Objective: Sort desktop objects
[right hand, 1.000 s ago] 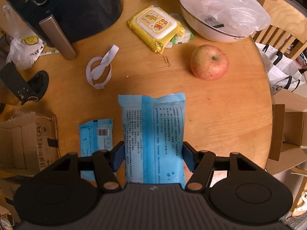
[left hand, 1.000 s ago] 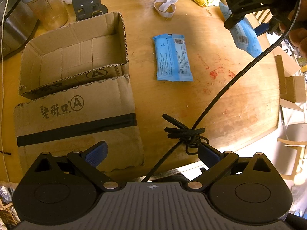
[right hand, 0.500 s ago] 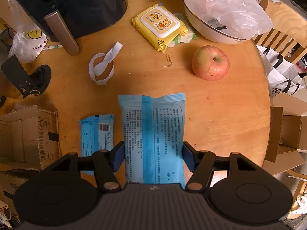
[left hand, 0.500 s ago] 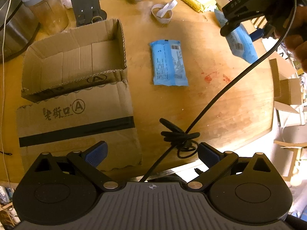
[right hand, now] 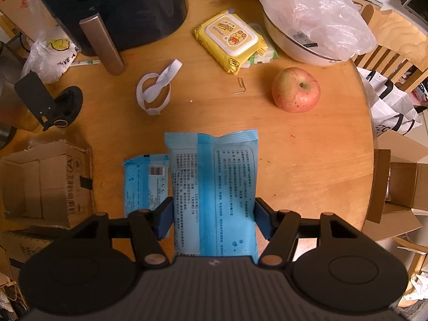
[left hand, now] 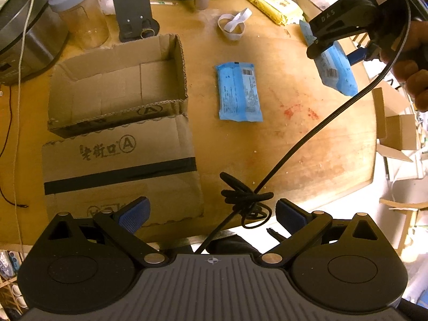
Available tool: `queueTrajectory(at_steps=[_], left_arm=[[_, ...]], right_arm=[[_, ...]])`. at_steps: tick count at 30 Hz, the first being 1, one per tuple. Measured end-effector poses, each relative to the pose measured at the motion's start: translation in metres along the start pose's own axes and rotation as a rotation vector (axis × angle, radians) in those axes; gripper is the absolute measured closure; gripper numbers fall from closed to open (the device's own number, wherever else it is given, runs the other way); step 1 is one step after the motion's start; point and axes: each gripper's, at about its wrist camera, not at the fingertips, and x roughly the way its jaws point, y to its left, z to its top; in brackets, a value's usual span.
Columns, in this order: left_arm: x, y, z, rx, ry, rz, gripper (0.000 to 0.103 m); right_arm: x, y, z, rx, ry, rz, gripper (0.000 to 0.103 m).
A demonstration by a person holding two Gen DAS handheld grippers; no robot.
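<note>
My right gripper (right hand: 212, 220) is shut on a light blue tissue pack (right hand: 214, 184), held above the round wooden table (right hand: 315, 160); in the left wrist view that pack (left hand: 335, 71) hangs at the upper right under the gripper. A second blue pack (left hand: 239, 92) lies flat on the table right of the open cardboard box (left hand: 117, 85), also seen as a blue pack (right hand: 145, 182) left of the held one. My left gripper (left hand: 211, 214) stands open over the table's near edge, with only a knotted black cable (left hand: 244, 196) between its fingers.
A yellow wipes pack (right hand: 231, 40), an apple (right hand: 296, 89), a white ribbon loop (right hand: 157, 88), a covered white bowl (right hand: 307, 40) and a black air fryer (right hand: 115, 8) sit at the back. A plastic jar (left hand: 80, 13) and phone stand (left hand: 133, 13) stand behind the box.
Both grippers have risen a little, so the table looks farther away. The right gripper keeps its hold on the blue pack; the other pack and box have not moved.
</note>
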Motion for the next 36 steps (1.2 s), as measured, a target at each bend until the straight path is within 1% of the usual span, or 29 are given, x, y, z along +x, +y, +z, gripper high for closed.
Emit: queueTrajectory(at_steps=[10, 18, 28, 36], left_arm=[[-0.015, 0.018, -0.001, -0.027, -0.018, 0.009, 0.0], [-0.024, 0.043, -0.001, -0.085, -0.049, 0.012, 0.0], [-0.036, 0.068, 0.004, -0.156, -0.087, 0.02, 0.0], [-0.04, 0.084, 0.004, -0.194, -0.095, 0.052, 0.0]], right_arm=[[-0.008, 0.02, -0.003, -0.014, -0.007, 0.008, 0.04], [-0.01, 0.033, -0.007, -0.019, -0.004, 0.002, 0.04], [-0.01, 0.04, -0.021, -0.026, 0.008, -0.005, 0.04], [-0.013, 0.049, -0.024, -0.038, -0.007, -0.001, 0.04]])
